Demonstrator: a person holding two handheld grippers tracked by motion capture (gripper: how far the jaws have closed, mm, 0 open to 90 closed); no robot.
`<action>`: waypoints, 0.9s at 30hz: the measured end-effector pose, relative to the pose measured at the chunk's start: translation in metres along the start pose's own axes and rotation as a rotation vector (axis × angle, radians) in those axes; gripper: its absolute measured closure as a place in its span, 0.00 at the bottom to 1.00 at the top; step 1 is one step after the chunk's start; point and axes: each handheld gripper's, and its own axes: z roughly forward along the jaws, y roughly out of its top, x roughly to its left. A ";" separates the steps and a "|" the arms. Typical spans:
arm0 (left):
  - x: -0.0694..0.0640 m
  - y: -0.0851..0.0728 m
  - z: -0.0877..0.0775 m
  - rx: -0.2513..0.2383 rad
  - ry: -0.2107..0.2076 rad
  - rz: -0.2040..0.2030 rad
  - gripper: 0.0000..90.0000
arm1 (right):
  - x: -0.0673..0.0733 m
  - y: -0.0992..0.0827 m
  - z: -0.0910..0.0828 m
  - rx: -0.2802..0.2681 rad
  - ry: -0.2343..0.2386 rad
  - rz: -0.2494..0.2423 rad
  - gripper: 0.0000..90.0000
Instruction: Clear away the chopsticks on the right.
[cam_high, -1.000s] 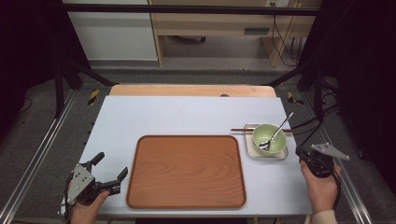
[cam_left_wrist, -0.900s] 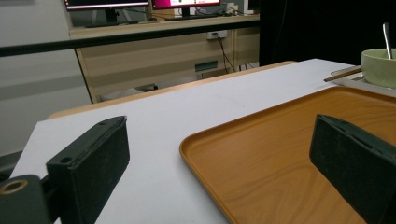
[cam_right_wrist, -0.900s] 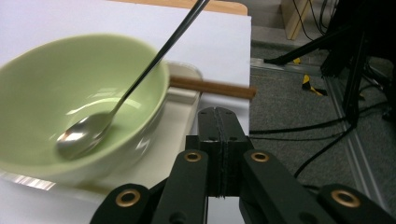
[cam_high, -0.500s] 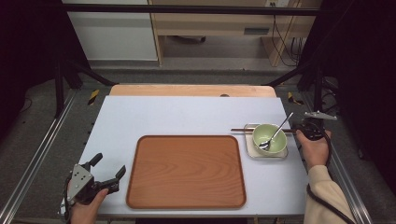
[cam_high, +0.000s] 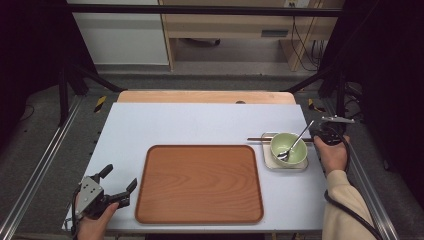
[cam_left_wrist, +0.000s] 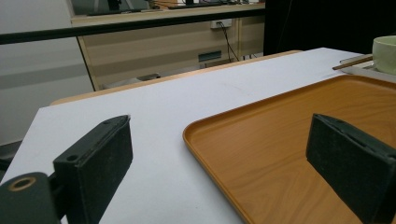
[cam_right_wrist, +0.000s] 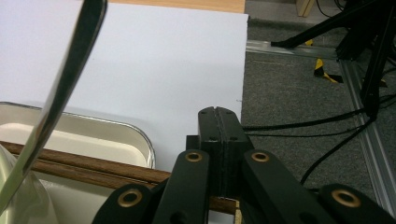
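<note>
**Right gripper closed beside the bowl dish, left gripper open by the tray**

High view: a white table (cam_high: 200, 125) carries a flat wooden tray (cam_high: 200, 184) with rounded corners and a low raised rim. To its right sits a small cream dish (cam_high: 300, 165), rectangular with a metal-looking edge, holding a round pale-green bowl (cam_high: 295, 152). A shiny metal spoon (cam_high: 296, 143) leans in the bowl, handle slanting up to the right. Dark wooden chopsticks (cam_high: 259, 139) lie across the dish behind the bowl. The right gripper (cam_high: 327, 135) sits just right of the dish, its hand (cam_high: 332, 156) behind it and a beige sleeve running down to the frame's bottom. The left gripper (cam_high: 117, 182) rests at the table's near left corner, just left of the tray, jaws spread, held by the left hand (cam_high: 95, 225).

Left gripper view: two matte black, blocky pads (cam_left_wrist: 100, 163) stand wide apart with nothing between them. The tray's smooth grained surface (cam_left_wrist: 289, 140) lies ahead, the bowl (cam_left_wrist: 385, 53) far off at the right.

Right gripper view: the jaws are pressed flat together, pads meeting at a thin seam (cam_right_wrist: 218, 140). They sit above the chopsticks' near end (cam_right_wrist: 93, 170); whether they touch it I cannot tell. The spoon handle (cam_right_wrist: 60, 93) crosses at the left, over the dish rim (cam_right_wrist: 135, 133).
</note>
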 end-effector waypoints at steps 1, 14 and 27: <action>0.000 0.000 0.000 0.001 0.000 0.001 0.08 | 0.000 -0.001 0.001 0.008 0.006 -0.013 1.00; -0.001 0.001 0.001 0.008 -0.002 0.020 0.08 | 0.004 -0.008 0.005 0.070 0.010 -0.056 1.00; -0.002 0.001 0.001 0.014 -0.005 0.036 0.08 | 0.008 -0.014 -0.009 0.097 0.050 -0.111 1.00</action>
